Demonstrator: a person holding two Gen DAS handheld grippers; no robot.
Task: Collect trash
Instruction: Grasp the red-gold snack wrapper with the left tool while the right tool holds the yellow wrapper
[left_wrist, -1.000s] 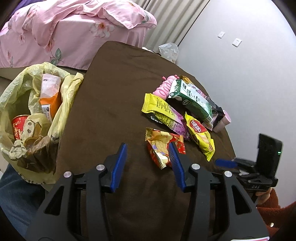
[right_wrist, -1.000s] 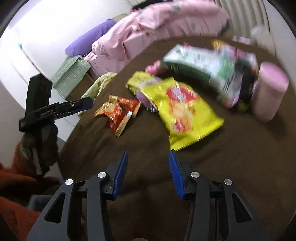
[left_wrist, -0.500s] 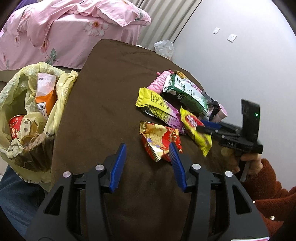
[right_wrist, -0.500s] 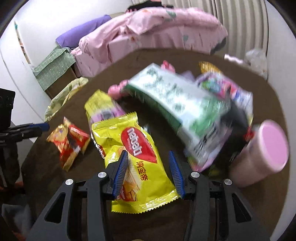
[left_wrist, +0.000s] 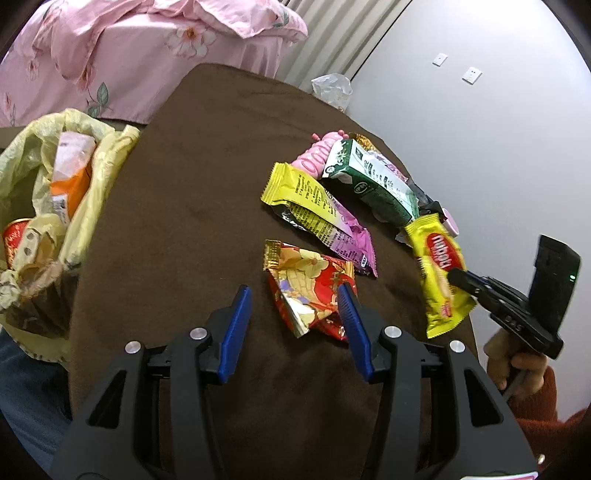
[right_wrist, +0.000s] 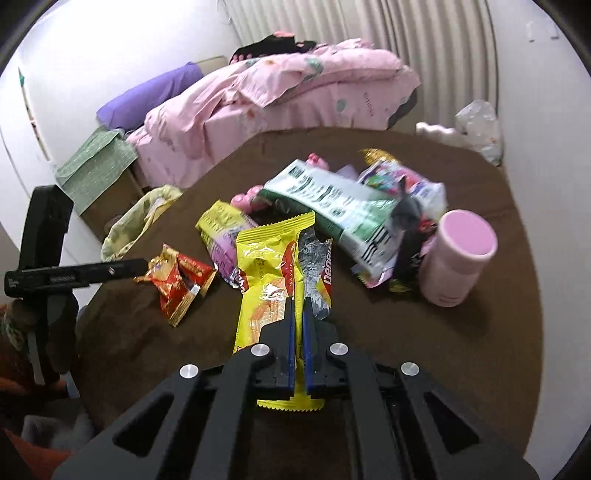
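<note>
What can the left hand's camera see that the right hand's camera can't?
Only the left wrist view looks inside the yellow trash bag, with wrappers in it, and shows the open left gripper. Only the right wrist view shows the purple pillow and the pink cup's top. Both show the right gripper pinching the yellow wafer wrapper and the red snack packet.

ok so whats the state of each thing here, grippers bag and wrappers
right gripper: just closed, shut on yellow wafer wrapper
left gripper: open, empty
trash bag: open, partly filled
red snack wrapper: crumpled, on the table
pink cup: upright
</note>
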